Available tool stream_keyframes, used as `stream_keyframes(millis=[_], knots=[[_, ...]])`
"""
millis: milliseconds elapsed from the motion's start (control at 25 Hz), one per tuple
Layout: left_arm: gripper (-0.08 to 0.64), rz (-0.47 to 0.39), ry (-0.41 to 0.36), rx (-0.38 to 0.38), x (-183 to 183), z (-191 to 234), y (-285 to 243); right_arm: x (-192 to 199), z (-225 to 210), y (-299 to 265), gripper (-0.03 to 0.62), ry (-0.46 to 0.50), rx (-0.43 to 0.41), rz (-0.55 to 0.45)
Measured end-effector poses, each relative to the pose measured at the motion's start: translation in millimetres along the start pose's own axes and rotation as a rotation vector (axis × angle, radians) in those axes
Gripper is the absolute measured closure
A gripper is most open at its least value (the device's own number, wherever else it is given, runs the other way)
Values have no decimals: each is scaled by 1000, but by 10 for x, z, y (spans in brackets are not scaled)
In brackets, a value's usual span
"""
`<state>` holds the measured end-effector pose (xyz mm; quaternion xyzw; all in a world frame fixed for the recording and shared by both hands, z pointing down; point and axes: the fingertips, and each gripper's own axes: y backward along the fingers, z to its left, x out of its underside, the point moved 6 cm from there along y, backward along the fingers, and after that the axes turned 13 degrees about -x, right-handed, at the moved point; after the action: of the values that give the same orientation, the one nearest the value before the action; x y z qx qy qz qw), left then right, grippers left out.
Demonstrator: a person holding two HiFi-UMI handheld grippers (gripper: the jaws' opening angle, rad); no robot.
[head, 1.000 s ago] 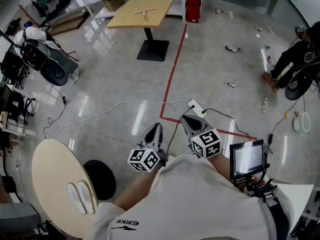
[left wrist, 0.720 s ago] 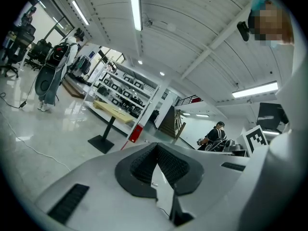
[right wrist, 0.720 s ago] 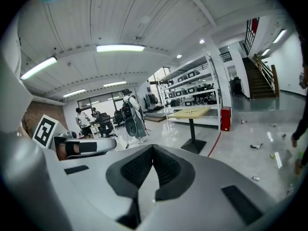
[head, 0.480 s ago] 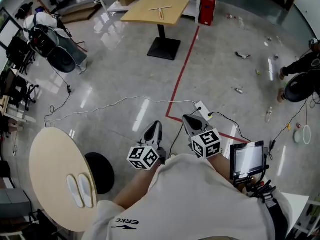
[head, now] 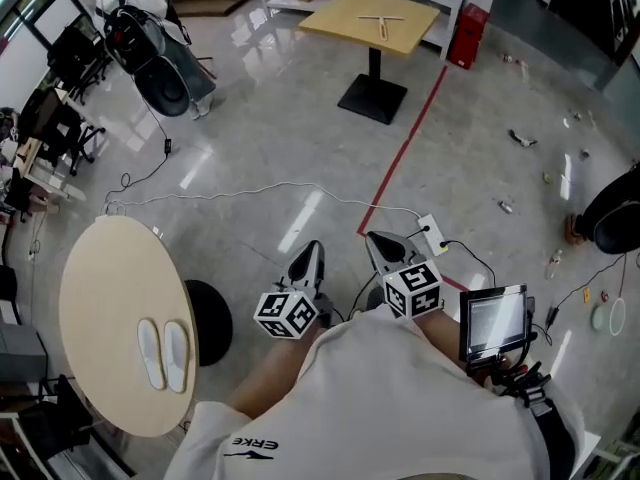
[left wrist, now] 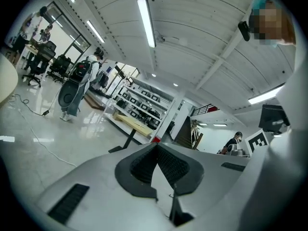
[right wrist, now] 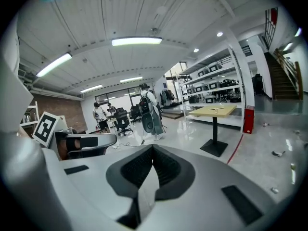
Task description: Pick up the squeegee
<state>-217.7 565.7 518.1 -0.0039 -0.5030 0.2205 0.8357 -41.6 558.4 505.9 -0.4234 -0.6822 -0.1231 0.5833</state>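
Across the head view the square table [head: 345, 13] has slid from upper left of centre towards the upper right, and the round table [head: 95, 298] has drawn nearer the middle, while both grippers keep their place close against the person's chest.

The left gripper [head: 310, 258] has its jaws closed, the ribbed pads meeting at the tips with nothing between them, as the left gripper view [left wrist: 156, 146] shows. The right gripper [head: 380, 243] is the same: jaws together and empty [right wrist: 153, 147]. The two sit side by side, apart from each other, pointing out over bare floor.

Just beyond the right gripper's tips a white power strip [head: 433, 236] lies on the floor, at the corner of a red tape line [head: 405, 153] that runs up towards the square table. The squeegee [head: 382, 25] lies flat near the middle of that tabletop, well apart from both grippers; the right gripper view also shows it there [right wrist: 215, 109]. A pair of white slippers [head: 163, 353] rests near the round tabletop's near edge.
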Motion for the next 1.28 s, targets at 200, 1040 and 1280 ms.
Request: stream_keyframes(millis=[200,1040,1280], knots=[[555,-20,32,-75,-56,195,170,-30,108,-194,589,10,-49,36],[555,-72,60,-228,-790,993,-799,-651,-526,-1714,589,30,-223,101],[555,-107,32,-261,-1174,1173,-1197,-1022,-752,-2225,589,42,-282,94]])
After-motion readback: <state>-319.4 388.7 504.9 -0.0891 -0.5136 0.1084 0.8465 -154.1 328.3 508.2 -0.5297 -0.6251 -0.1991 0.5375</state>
